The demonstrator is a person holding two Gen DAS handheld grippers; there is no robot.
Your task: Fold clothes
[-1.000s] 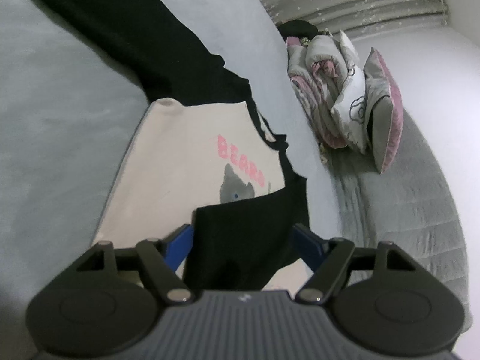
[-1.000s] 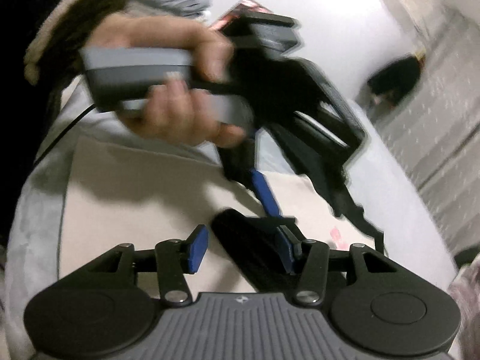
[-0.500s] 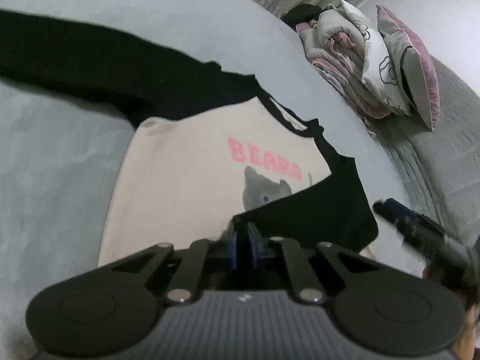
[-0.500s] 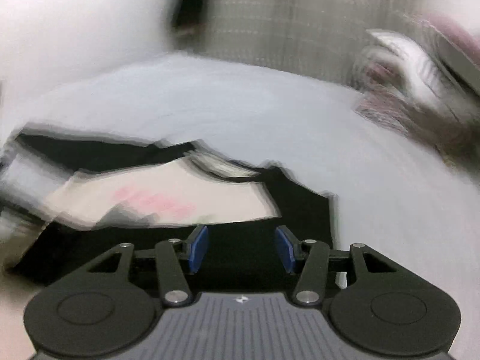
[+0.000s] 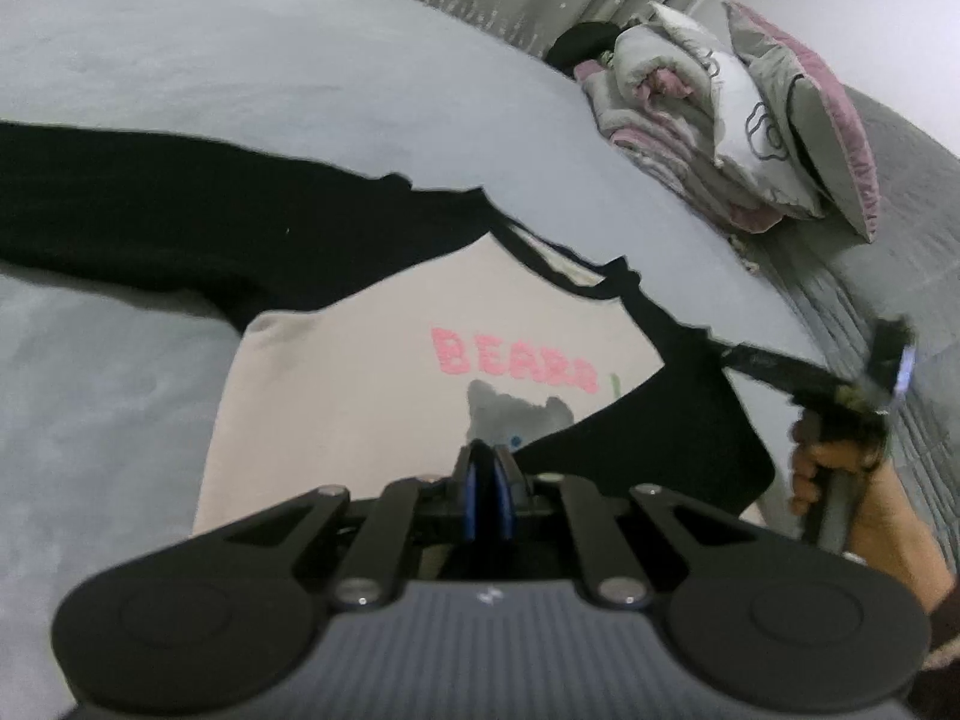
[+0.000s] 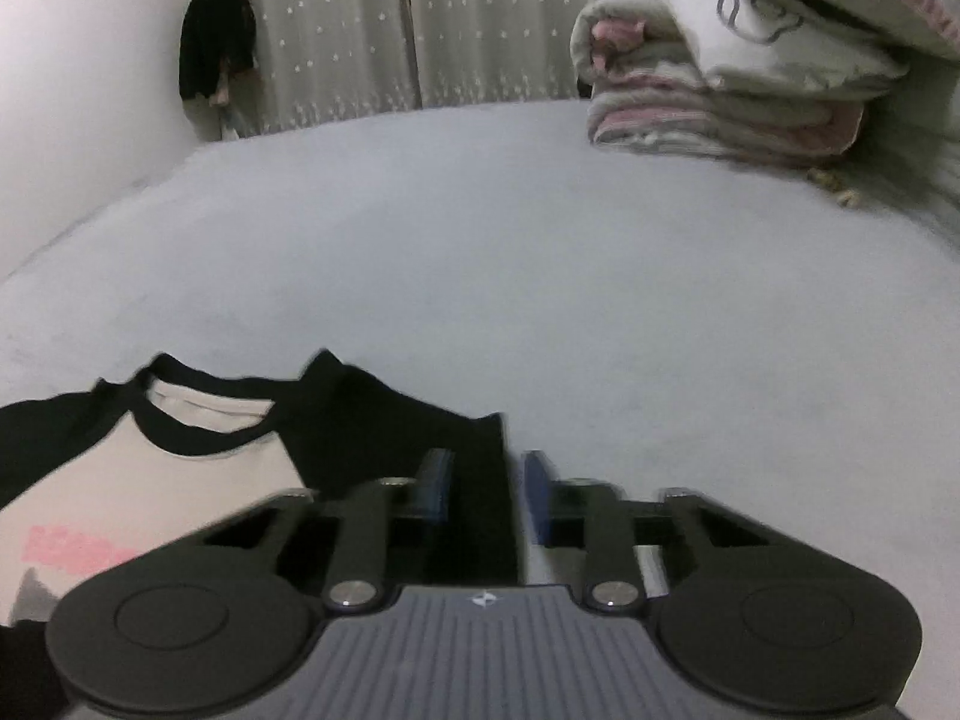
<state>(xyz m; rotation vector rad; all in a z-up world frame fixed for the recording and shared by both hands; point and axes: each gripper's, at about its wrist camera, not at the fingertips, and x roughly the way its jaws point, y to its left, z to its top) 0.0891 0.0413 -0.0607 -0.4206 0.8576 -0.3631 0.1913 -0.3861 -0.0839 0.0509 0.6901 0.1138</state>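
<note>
Left gripper (image 5: 487,492) fingers together, shirt (image 5: 360,408) beneath them. Right gripper (image 6: 485,495) fingers closing, black sleeve (image 6: 474,480) between them.

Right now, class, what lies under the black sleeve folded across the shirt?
The cream shirt front and the grey bear print run under the black sleeve; the bear's lower part is hidden.
</note>
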